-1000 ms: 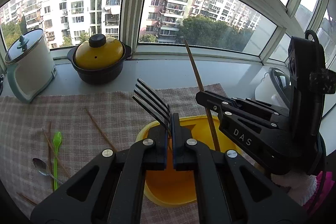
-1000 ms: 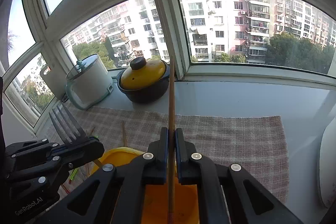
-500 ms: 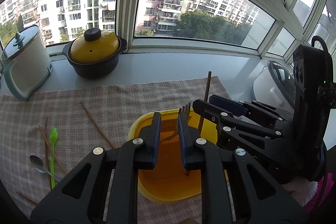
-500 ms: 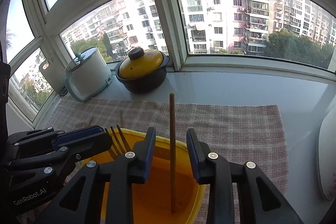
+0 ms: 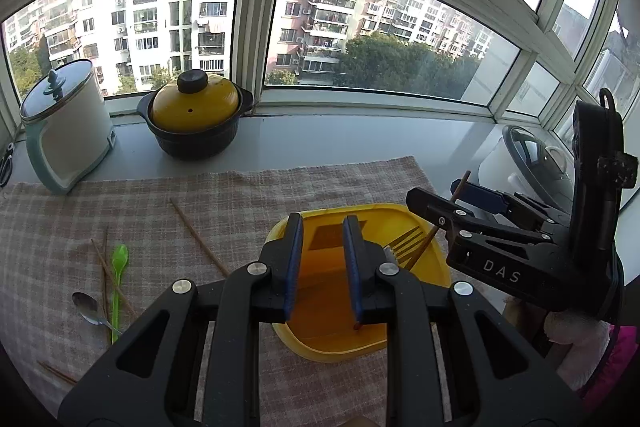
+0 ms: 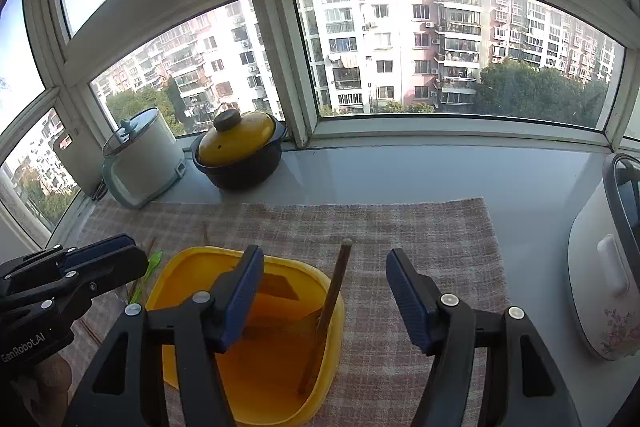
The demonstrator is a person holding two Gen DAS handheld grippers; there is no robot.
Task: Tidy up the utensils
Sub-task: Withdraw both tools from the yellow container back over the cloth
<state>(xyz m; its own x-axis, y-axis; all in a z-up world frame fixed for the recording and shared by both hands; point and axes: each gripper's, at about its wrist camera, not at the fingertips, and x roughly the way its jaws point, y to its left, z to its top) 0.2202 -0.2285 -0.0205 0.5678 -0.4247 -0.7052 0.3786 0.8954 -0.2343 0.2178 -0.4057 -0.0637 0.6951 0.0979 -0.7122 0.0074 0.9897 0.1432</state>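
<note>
- Left wrist view: my left gripper (image 5: 320, 259) has its jaws parted, nothing between them. They've just been opening; the fork (image 5: 404, 245) now lies loose in the yellow tub (image 5: 436, 267), tines toward the right rim.
- Right wrist view: right gripper (image 6: 324, 299) jaws have just been opening too and are spread wide. The chopstick (image 6: 330, 301) leans between them against the tub's right rim, tip on the tub floor, pads not touching it.
- Left on the checked cloth (image 5: 240, 195): green spoon (image 5: 119, 263), metal spoon (image 5: 86, 307), several loose chopsticks (image 5: 198, 237), all left of the tub and well apart from it.
- Risk 1: leaning chopstick sticks out above the rim. If I pull the right jaws back carelessly, a pad clips it and flips it out, or tips the tub.
- Risk 2: both grippers crowd the tub, so they could collide when retreating together.
- Risk 3: cloth chopsticks overlap by the green spoon; a pinch there may grab two or drag the cloth.
</note>
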